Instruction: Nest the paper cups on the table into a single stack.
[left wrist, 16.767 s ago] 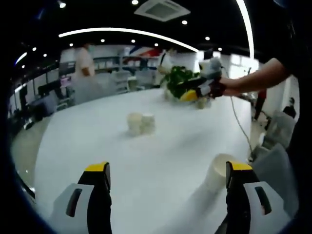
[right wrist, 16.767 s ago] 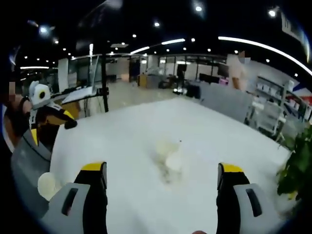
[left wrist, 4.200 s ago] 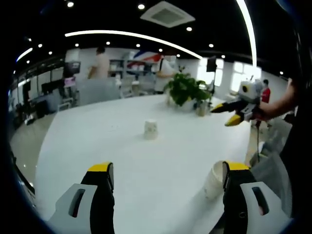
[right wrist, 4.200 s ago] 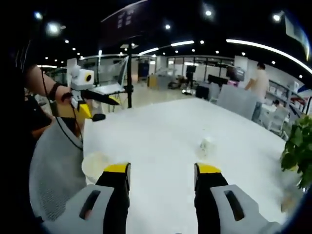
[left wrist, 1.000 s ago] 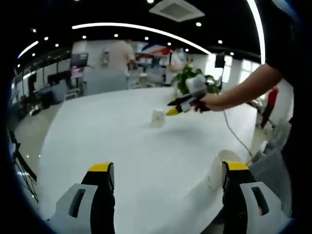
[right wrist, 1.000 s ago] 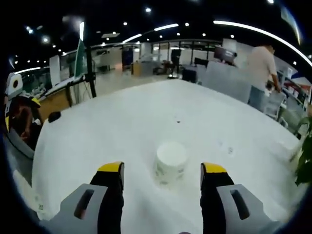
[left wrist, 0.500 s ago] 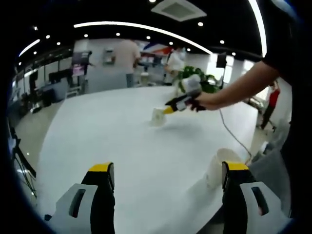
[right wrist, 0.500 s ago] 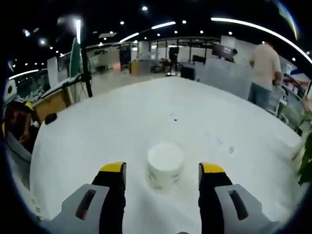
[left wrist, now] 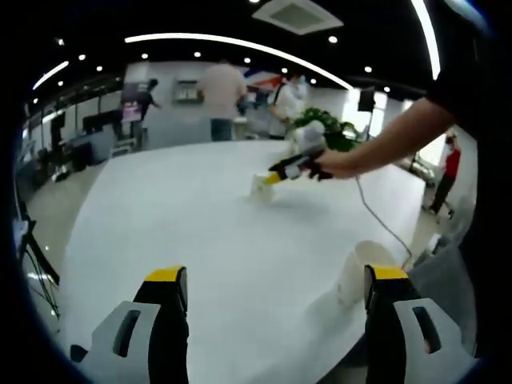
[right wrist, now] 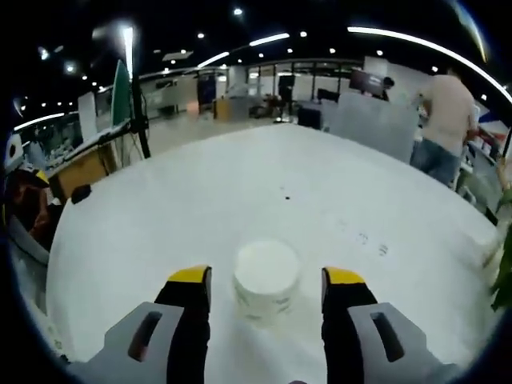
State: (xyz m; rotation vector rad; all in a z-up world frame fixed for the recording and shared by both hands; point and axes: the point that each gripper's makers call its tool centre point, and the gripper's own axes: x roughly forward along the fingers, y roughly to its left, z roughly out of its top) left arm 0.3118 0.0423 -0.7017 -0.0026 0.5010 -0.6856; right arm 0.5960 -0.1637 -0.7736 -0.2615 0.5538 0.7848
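On a wide white table (right wrist: 160, 232), the right gripper (right wrist: 266, 292) has its 2 yellow-tipped jaws spread apart with a white paper cup (right wrist: 266, 290) standing between them, upside down with its flat base upward; a gap shows on each side of the cup, so neither jaw touches it. In the left gripper view the same cup (left wrist: 261, 186) sits toward the middle of the table, and the right gripper (left wrist: 276, 176) reaches it from the right, held by a hand (left wrist: 336, 165) at the end of an outstretched arm with a cable hanging below. The left gripper (left wrist: 270, 288) hangs over the near edge of the table with its jaws wide apart and nothing between them. A second paper cup (left wrist: 358, 270), the wider of the 2 in this view, stands at the table's near right edge just beside the left gripper's right jaw. A green plant (left wrist: 326, 133) stands at the table's far edge, and 2 people (left wrist: 222, 100) stand beyond it.
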